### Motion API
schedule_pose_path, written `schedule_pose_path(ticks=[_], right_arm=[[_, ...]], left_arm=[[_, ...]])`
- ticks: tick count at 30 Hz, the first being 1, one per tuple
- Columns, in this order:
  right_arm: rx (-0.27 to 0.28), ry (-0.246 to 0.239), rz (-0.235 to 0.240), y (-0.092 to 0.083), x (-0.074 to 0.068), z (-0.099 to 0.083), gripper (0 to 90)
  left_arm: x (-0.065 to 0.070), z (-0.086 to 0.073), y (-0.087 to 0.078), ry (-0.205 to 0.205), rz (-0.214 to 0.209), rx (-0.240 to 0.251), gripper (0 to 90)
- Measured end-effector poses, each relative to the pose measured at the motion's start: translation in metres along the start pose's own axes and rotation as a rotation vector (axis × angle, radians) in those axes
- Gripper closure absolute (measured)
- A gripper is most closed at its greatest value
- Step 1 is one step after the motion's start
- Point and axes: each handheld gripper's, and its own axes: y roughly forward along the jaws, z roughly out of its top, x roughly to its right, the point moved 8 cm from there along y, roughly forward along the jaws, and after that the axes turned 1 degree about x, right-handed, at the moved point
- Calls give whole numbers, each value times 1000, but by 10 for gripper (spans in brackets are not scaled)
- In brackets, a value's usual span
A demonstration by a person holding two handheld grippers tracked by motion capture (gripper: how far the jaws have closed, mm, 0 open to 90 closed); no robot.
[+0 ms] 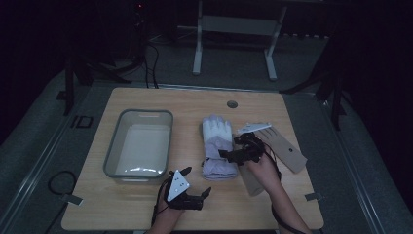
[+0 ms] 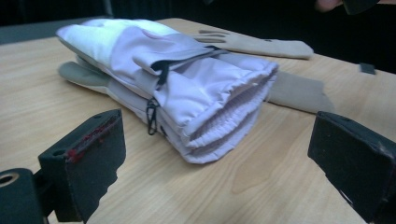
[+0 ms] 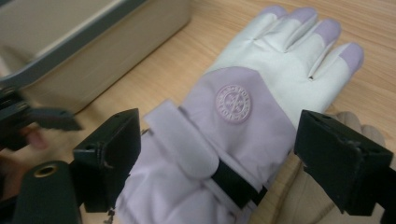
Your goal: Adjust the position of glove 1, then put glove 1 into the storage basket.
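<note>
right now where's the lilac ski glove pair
In the high view the lilac glove pair lies mid-table, right of the grey bin and left of the tan gloves, with the right gripper just over its cuff.

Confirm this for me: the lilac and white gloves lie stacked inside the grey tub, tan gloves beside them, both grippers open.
Not quite. The lilac and white gloves lie stacked on the table, to the right of the grey tub, as the high view shows. The tan gloves are beside them, and the left gripper and right gripper are open.

Light wooden table (image 1: 146, 209): grey plastic tub (image 1: 113, 146) left, stacked lilac-white ski gloves (image 1: 217, 146) centre, flat beige gloves (image 1: 287, 148) right.
</note>
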Motion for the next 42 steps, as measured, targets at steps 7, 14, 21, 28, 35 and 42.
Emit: schedule_pose_path(ticks=[7,14,21,28,35,42], right_arm=[[-8,11,-6,-21,17,-14,117],[17,21,-48,-25,32,-8,308],[14,123,-24,-6,45,-9,545],[-33,254,35,26,53,-26,515],[-114,346,128,53,54,-47,499],[-142,406,212,62,58,-55,549]], left_arm=[[1,31,0,-68,-6,-41,35],[-9,67,19,-96,30,-135,93],[-23,66,44,-138,103,-267,157],[-39,24,61,-293,128,-405,231],[-44,2,66,-392,57,-448,236],[-41,-1,70,-401,-41,-453,385]])
